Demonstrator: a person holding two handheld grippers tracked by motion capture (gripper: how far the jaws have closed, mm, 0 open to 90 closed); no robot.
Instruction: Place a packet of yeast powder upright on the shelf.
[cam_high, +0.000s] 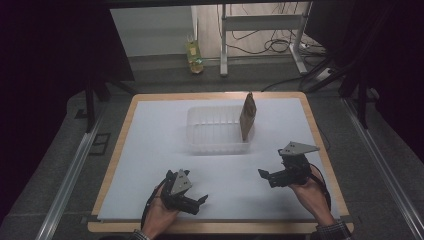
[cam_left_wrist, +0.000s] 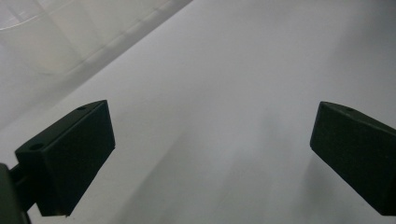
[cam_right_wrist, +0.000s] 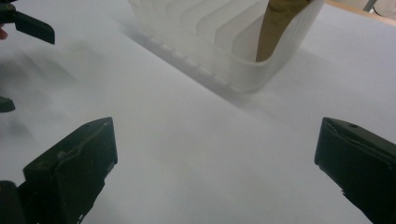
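Card (cam_high: 248, 116): stood upright in bin (cam_high: 218, 145), right end, toward table's far edge.
Nearer: right gripper (cam_high: 267, 175), jaws wide, empty.
Left gripper (cam_high: 200, 201): jaws wide, empty.

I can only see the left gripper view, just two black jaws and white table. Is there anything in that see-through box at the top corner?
Observer: Yes. In the high view a flat brown packet stands on edge at the right end of the clear tub.
Operator: Is my other gripper holding something?
Observer: No. The right gripper has its jaws wide apart with nothing between them.
Operator: Which gripper is closer to the packet?
Observer: The right one. In the high view it sits just below the tub's right end, while the left gripper is nearer the table's front edge.
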